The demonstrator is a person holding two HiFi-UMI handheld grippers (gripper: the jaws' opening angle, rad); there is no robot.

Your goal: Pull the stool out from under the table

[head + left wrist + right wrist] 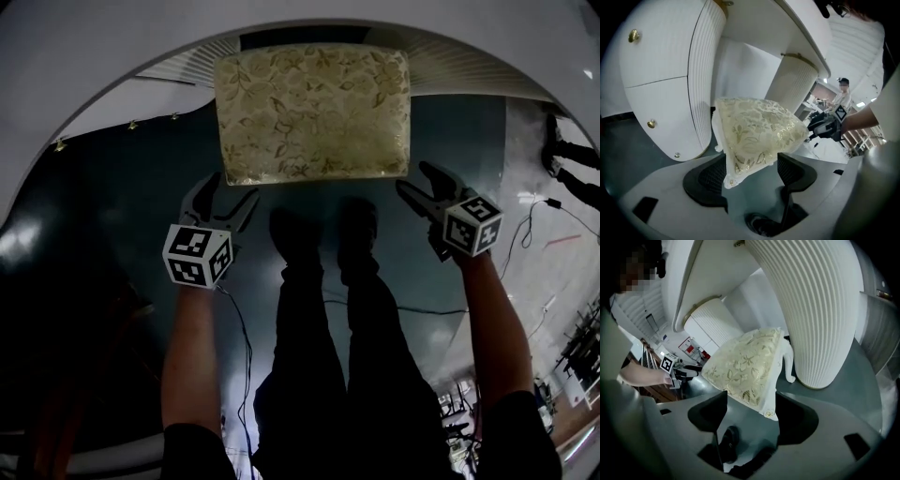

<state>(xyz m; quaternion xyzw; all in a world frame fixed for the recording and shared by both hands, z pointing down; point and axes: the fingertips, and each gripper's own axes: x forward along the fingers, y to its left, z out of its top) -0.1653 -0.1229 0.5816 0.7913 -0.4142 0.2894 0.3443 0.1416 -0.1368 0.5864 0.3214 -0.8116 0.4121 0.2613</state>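
Note:
The stool (312, 112), with a gold floral cushion, stands on the dark floor, its far edge under the rim of the white table (281, 19). My left gripper (228, 190) is at its near left corner and my right gripper (417, 180) at its near right corner. In the left gripper view the cushion corner (740, 164) lies between the left gripper's (750, 171) open jaws. In the right gripper view the other corner (761, 401) sits between the right gripper's (750, 404) jaws, nearer the right one, with a gap at the left one.
The table's ribbed white pedestals (705, 79) (820, 310) flank the stool. A white stool leg (789, 362) stands close to one pedestal. The person's feet (323, 234) are just in front of the stool. Cables (534, 225) lie on the floor at the right. A bystander (841, 96) is far back.

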